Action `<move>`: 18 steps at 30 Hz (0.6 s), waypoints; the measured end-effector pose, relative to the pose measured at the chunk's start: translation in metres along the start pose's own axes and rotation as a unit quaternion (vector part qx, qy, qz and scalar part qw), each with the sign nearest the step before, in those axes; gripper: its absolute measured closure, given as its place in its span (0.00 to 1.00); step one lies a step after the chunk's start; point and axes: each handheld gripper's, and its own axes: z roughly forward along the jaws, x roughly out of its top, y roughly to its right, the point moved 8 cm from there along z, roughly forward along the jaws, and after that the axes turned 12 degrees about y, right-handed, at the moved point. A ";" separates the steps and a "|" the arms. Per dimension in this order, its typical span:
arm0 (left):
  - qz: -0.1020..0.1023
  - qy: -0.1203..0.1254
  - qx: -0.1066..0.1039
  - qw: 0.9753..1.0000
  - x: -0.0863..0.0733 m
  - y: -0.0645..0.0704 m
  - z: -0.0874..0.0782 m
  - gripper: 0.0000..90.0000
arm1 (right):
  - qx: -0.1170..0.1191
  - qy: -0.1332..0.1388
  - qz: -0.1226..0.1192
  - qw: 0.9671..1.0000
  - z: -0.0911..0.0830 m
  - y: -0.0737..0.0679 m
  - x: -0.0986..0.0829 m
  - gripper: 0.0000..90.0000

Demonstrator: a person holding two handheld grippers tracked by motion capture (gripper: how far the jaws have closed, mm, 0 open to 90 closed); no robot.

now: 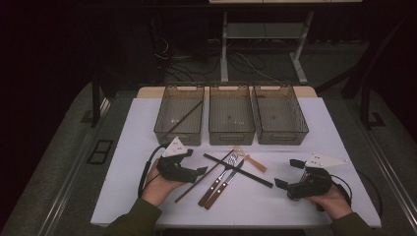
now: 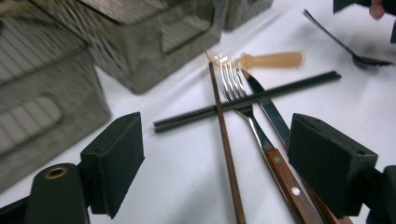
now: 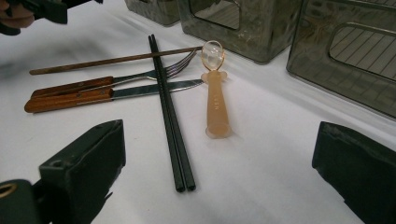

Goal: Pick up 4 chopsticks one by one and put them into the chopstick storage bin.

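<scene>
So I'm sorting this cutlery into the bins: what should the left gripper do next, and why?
Probably ease the left gripper forward and down onto the brown chopstick. Its jaws stand open with that stick between them, and a matching stick already lies in the left bin. The fork lies close beside it, so aim narrowly.

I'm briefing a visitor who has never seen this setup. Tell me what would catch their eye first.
First, the crossed heap of cutlery in the middle of the white table: black chopsticks lying over a wood-handled fork and knife, with a pale orange spoon beside them. Behind it, three smoky bins stand in a row. The left gripper and right gripper flank the heap, both open.
</scene>
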 end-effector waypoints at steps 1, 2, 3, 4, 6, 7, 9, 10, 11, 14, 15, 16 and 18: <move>-0.001 -0.003 -0.003 1.000 -0.002 0.002 0.002 0.21 | 0.000 0.000 0.000 1.000 0.000 0.000 0.000 0.03; -0.002 -0.006 -0.007 1.000 -0.003 0.003 0.003 0.22 | 0.000 0.000 0.000 1.000 0.000 0.000 0.000 0.03; -0.003 -0.006 -0.008 1.000 -0.004 0.004 0.005 0.25 | 0.000 0.001 0.000 1.000 0.000 0.000 0.000 0.03; 0.000 -0.011 -0.011 1.000 -0.005 0.005 0.006 0.25 | 0.000 0.001 0.000 1.000 0.000 0.000 0.000 0.03; 0.003 -0.013 -0.011 1.000 -0.007 0.007 0.008 0.31 | -0.001 0.000 0.000 1.000 0.000 0.000 0.000 0.03; 0.004 -0.015 -0.012 1.000 -0.008 0.007 0.009 0.34 | 0.000 0.000 0.000 1.000 0.000 0.000 0.000 0.03; 0.003 -0.018 -0.014 1.000 -0.009 0.008 0.010 0.39 | 0.000 -0.001 -0.001 1.000 0.000 0.000 0.000 0.03; 0.003 -0.020 -0.014 1.000 -0.009 0.009 0.010 0.44 | 0.000 -0.001 -0.001 1.000 0.001 0.000 0.000 0.03; 0.002 -0.022 -0.015 1.000 -0.010 0.009 0.010 0.47 | 0.000 -0.002 -0.002 1.000 0.001 0.000 0.000 0.03; 0.000 -0.033 -0.023 0.999 -0.014 0.010 0.012 0.55 | 0.000 -0.001 -0.002 1.000 0.001 0.000 0.000 0.03; 0.000 -0.037 -0.028 0.999 -0.015 0.010 0.012 0.58 | 0.000 -0.001 -0.003 1.000 0.001 0.000 0.000 0.03; 0.001 -0.041 -0.029 0.999 -0.016 0.011 0.013 0.60 | 0.000 -0.001 -0.003 1.000 0.001 0.000 0.000 0.03; 0.006 -0.047 -0.028 0.998 -0.018 0.011 0.014 0.64 | 0.000 -0.001 -0.004 1.000 0.001 0.000 0.000 0.03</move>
